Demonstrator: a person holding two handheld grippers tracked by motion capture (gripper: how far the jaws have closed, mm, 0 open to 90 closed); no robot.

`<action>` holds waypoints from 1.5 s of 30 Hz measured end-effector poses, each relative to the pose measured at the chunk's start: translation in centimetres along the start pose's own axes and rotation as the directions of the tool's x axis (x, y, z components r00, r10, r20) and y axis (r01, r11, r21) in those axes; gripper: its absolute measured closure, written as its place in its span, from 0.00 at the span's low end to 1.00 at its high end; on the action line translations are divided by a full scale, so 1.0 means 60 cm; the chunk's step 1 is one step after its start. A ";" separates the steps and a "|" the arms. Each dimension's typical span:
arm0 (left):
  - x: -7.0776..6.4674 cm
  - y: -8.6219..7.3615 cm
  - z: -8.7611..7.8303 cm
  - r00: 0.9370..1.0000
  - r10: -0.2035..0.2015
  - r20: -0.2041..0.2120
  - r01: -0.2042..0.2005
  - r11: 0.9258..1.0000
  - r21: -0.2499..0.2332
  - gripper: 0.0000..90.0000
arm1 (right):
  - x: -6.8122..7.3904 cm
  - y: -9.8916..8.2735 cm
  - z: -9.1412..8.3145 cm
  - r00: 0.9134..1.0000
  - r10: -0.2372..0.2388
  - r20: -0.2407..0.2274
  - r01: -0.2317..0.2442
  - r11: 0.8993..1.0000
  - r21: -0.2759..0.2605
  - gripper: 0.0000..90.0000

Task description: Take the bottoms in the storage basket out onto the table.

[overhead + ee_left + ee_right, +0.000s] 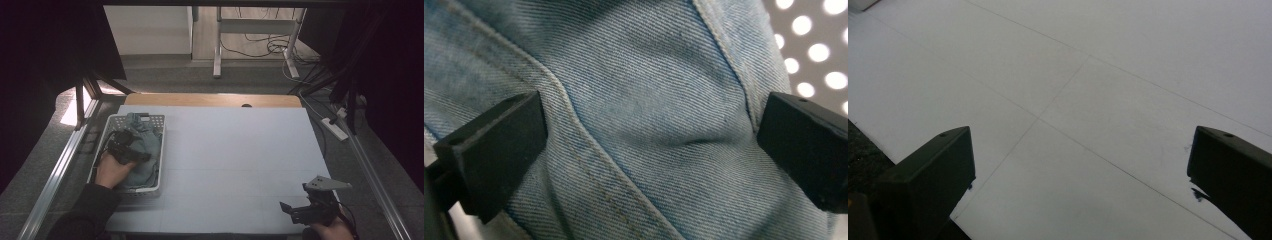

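One denim garment [145,150], bunched in white perforated basket [161,150], right under left gripper [131,149]. L jaws spread wide, pressed to cloth w/ a seamed fold [574,145] between them, not pinched yet. Likely soft, floppy, medium weight, not slippery; best grab at thick seam ridge. Long axis runs roughly along basket, away from person; which end points where, can't tell. Right gripper [296,210] released, over bare white table [1073,75], well apart.

Light blue denim [639,115] with a fine diagonal twill weave and pale tan seam stitching is recorded at frame centre in the left gripper view. A white basket [113,123] (perforated with a regular grid of holes) is noted at centre left of the high view. The table [240,160] is plain white, crossed by faint grey lines. Matte black is recorded for both pairs of jaws.
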State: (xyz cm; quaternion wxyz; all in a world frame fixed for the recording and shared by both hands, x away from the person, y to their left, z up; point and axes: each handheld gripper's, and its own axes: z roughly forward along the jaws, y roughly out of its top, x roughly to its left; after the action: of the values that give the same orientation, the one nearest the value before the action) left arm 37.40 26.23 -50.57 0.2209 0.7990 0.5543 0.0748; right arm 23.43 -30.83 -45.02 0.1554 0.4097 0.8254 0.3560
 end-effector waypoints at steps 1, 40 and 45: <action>0.002 0.000 0.004 1.000 -0.006 0.009 0.006 1.000 0.006 0.00 | 0.000 0.000 0.000 1.000 -0.001 0.000 0.001 1.000 0.000 0.00; 0.011 0.018 -0.103 0.996 0.000 0.086 0.010 0.993 -0.114 0.80 | 0.001 -0.001 -0.003 1.000 -0.009 -0.007 0.009 1.000 -0.013 0.00; 0.008 0.019 -0.129 0.996 0.012 0.087 0.003 0.985 -0.171 0.80 | 0.002 -0.001 -0.003 1.000 -0.012 -0.004 0.012 1.000 -0.011 0.00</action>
State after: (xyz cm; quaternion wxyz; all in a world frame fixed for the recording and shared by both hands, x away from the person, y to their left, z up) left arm 35.75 28.46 -43.22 0.3124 0.7809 0.5338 0.0874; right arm 23.27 -30.84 -44.94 0.1579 0.4032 0.8261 0.3605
